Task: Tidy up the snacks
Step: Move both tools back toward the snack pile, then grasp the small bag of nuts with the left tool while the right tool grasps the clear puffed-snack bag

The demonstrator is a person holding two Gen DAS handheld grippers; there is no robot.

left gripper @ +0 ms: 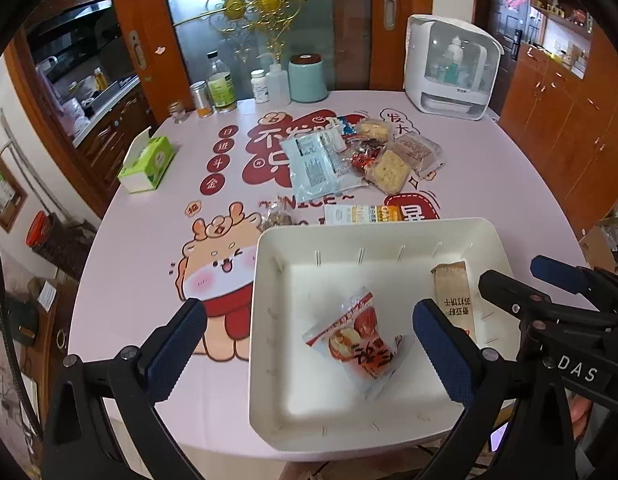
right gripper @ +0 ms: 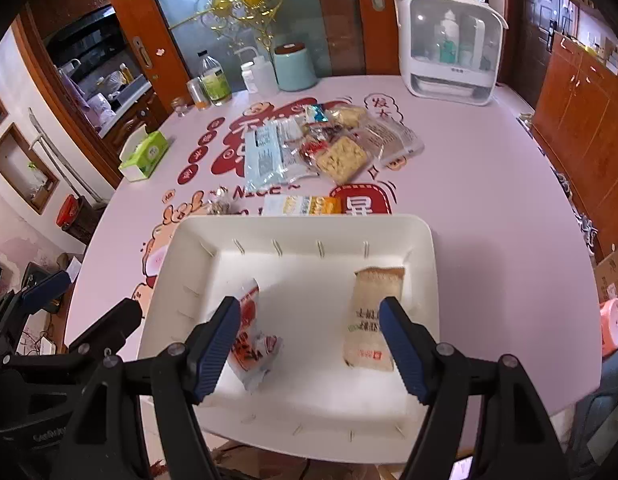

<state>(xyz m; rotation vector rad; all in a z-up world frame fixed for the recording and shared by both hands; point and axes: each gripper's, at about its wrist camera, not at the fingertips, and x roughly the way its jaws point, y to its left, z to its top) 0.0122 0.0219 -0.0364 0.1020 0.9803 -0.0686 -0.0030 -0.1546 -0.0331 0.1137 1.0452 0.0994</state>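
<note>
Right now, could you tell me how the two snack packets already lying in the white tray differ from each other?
The red-and-white packet is glossy, crinkled film with bright red print; the beige cracker packet is matte and plain, with dark lettering. The red-and-white packet lies skewed in the left half of the white tray; the beige cracker packet lies nearly straight along the right side. Both are sealed, lie flat on the tray floor, and neither open gripper touches them.

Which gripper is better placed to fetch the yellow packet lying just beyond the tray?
Probably the right gripper: open, empty, and the yellow packet lies straight ahead. The left gripper is equally free, but the packet sits off-centre.
</note>
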